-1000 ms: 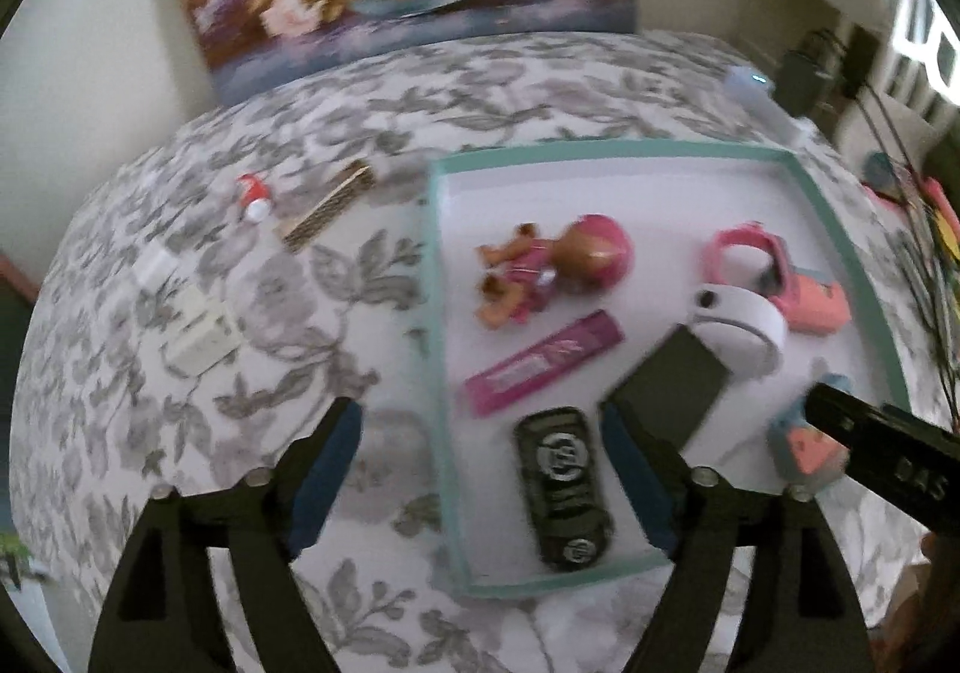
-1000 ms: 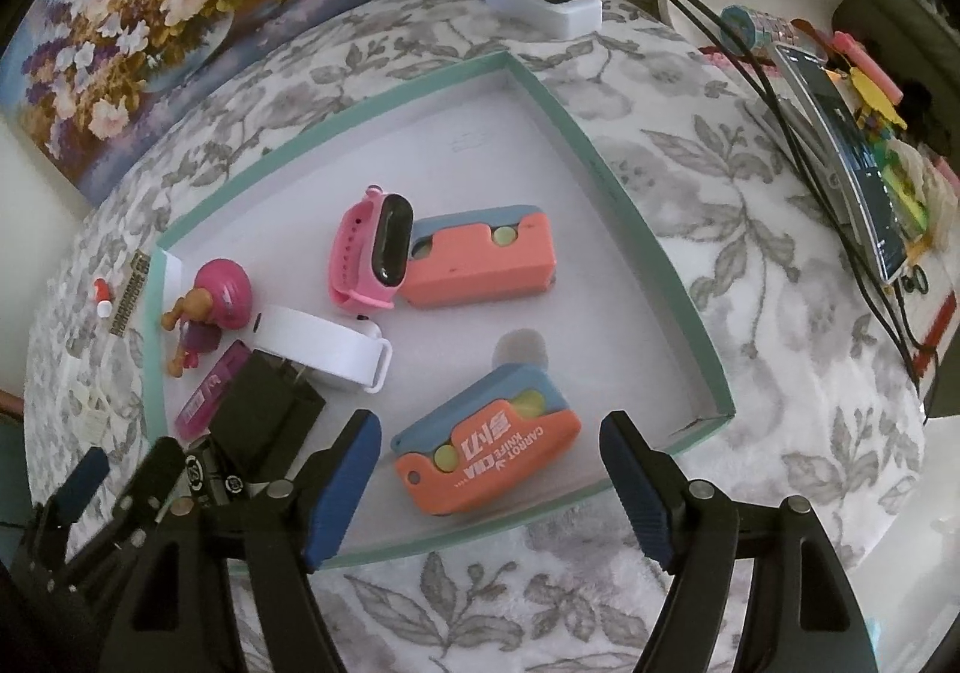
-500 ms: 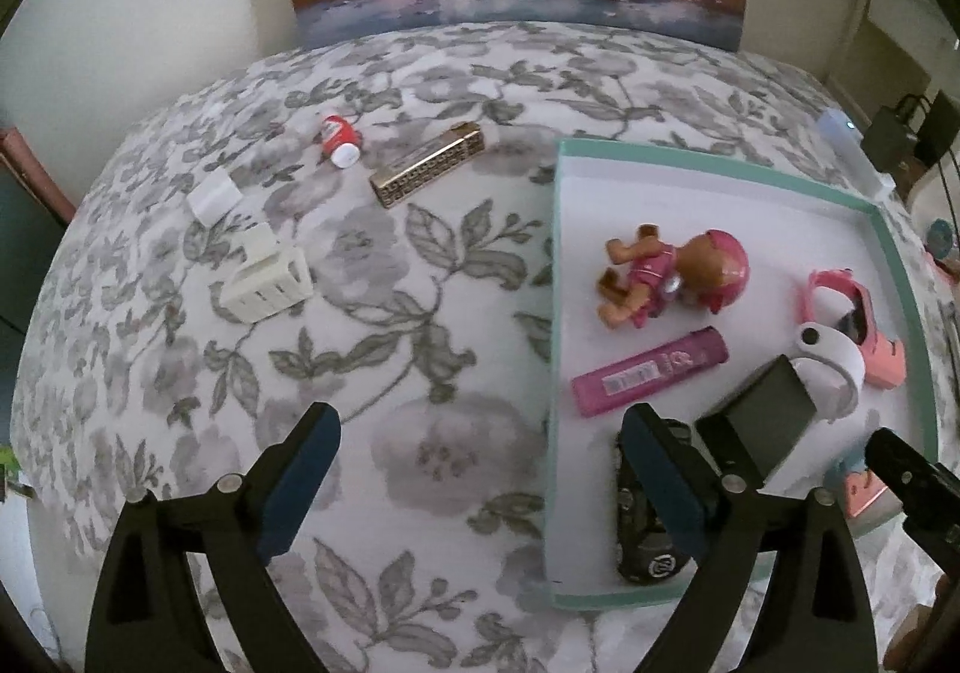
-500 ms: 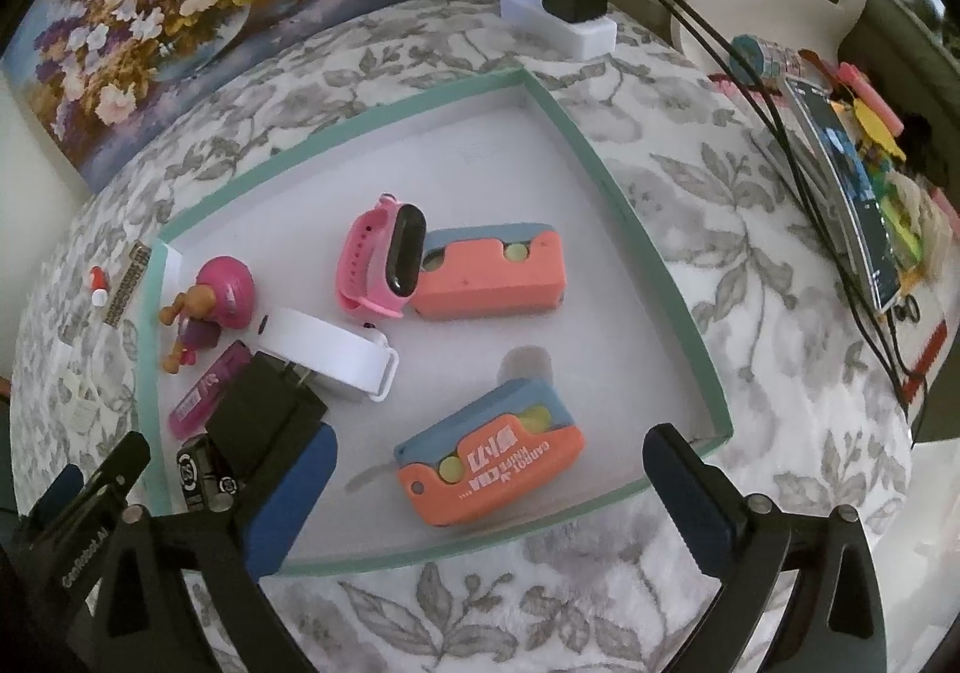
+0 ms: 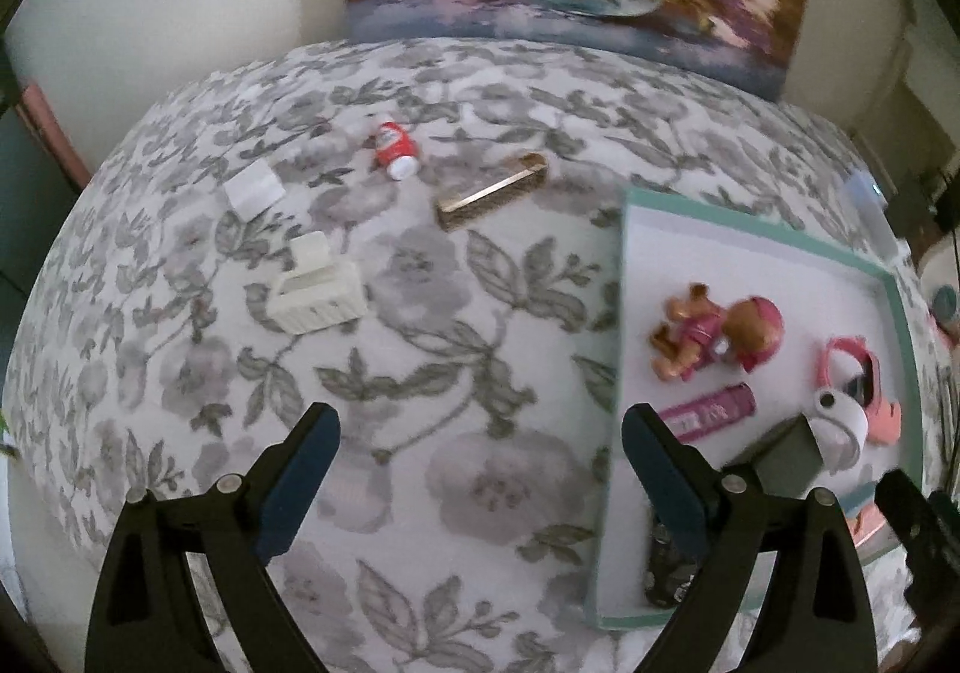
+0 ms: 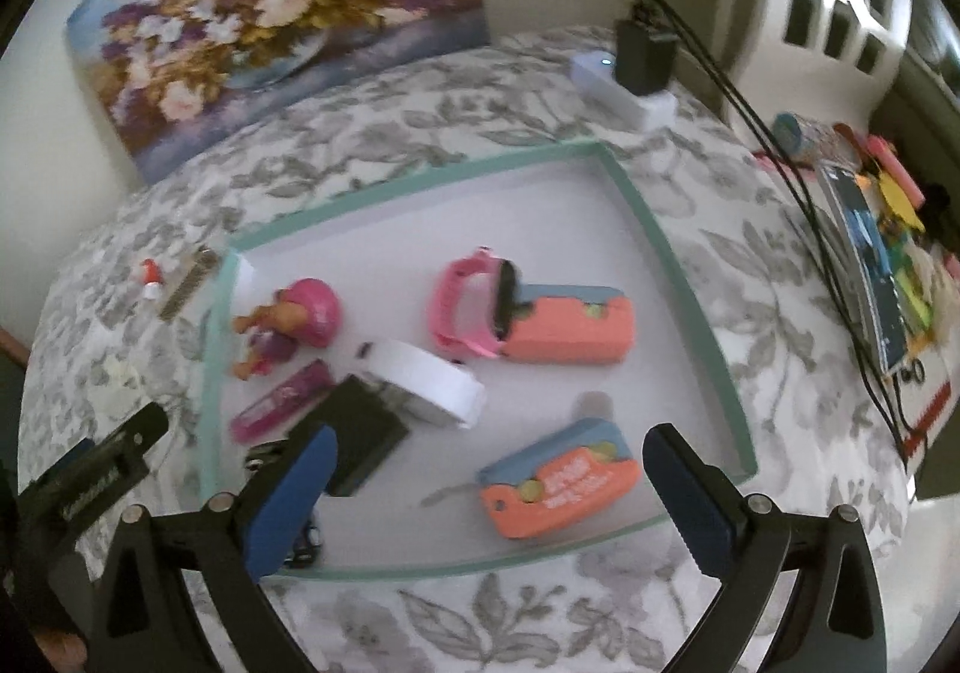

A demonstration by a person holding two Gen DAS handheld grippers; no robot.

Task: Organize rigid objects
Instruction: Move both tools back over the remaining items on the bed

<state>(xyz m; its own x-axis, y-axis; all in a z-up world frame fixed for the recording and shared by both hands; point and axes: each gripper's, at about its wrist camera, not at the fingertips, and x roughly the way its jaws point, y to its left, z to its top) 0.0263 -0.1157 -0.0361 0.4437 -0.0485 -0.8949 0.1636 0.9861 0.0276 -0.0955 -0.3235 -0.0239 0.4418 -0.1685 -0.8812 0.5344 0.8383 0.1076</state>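
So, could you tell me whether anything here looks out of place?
Yes: four small things lie loose on the floral cloth outside the teal-rimmed tray: a red-and-white bottle on its side, a gold bar-shaped item, a white block and a white square piece. The other items are in the tray.

- My left gripper [image 5: 480,469] and right gripper [image 6: 489,484]: black frames, blue pads.
- Cloth [image 5: 420,361]: white with grey leaves and flowers.
- Tray [image 6: 654,229]: teal rim, white floor.
- Doll [image 5: 717,337]: brown, pink helmet and outfit.
- Watch [image 6: 474,307]: pink strap, black face.
- Two cases [image 6: 570,325] [image 6: 558,478]: coral with blue-grey tops.
- Tube [image 5: 711,409]: magenta.
- Bottle [image 5: 396,147]: red, white cap.
- Bar [image 5: 492,190]: gold.
- Painting [image 6: 282,12]: white, pink and purple flowers.
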